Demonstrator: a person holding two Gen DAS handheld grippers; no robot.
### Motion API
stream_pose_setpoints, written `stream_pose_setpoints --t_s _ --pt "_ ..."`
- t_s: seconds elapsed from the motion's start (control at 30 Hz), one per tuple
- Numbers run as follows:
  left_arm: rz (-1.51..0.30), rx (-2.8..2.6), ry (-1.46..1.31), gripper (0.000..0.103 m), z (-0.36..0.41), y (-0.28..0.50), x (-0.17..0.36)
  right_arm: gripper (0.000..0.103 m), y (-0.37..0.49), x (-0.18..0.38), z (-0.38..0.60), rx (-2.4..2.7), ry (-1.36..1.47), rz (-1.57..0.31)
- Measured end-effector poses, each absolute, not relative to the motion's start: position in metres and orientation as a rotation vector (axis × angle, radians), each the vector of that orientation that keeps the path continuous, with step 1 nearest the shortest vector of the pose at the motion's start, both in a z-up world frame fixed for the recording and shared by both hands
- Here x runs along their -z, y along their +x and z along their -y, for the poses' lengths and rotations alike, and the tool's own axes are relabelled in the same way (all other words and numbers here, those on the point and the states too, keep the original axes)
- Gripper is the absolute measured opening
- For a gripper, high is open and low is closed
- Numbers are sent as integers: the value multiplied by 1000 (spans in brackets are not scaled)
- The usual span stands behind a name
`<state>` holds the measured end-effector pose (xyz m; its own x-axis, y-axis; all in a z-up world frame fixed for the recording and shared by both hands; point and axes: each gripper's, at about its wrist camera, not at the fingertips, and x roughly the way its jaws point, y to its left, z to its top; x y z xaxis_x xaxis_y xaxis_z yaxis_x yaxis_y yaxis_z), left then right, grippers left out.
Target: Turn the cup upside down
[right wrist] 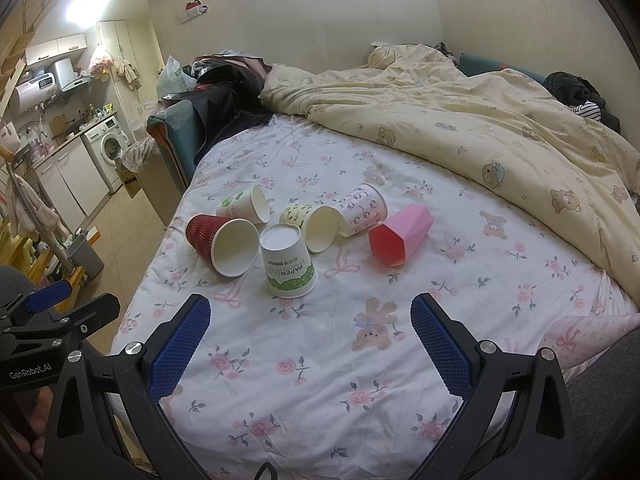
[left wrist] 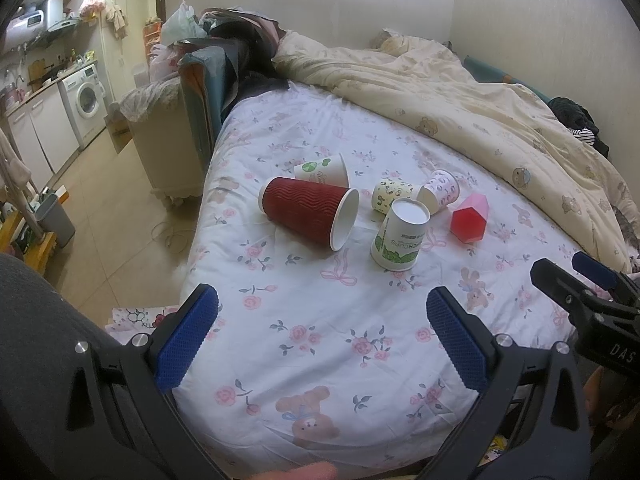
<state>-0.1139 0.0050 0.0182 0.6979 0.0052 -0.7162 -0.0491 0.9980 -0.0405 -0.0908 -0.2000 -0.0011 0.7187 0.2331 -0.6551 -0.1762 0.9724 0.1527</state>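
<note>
Six cups cluster mid-bed on the floral sheet (right wrist: 320, 360). Largest, the red ribbed cup (right wrist: 204, 236) lies sideways, mouth toward the grippers. Only the green-printed paper cup (right wrist: 286, 266) stands inverted, base up. Bare sheet spreads in front. Both the left gripper (left wrist: 320, 312) and right gripper (right wrist: 310, 316) hover spread wide, holding nothing.

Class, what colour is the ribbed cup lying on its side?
Dark red cup, white inside; clearest in the left wrist view.

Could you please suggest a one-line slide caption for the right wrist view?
Open right hand-held gripper faces six cups on a floral bed sheet; only the PAPERCUPS cup stands upside down.
</note>
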Motion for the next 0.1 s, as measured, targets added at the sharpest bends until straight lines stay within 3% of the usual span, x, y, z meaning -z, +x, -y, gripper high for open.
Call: stream_pose_setpoints --t_s 0.1 --pt "-801 -31 -59 103 -5 -114 -18 103 -91 0 200 -227 82 -734"
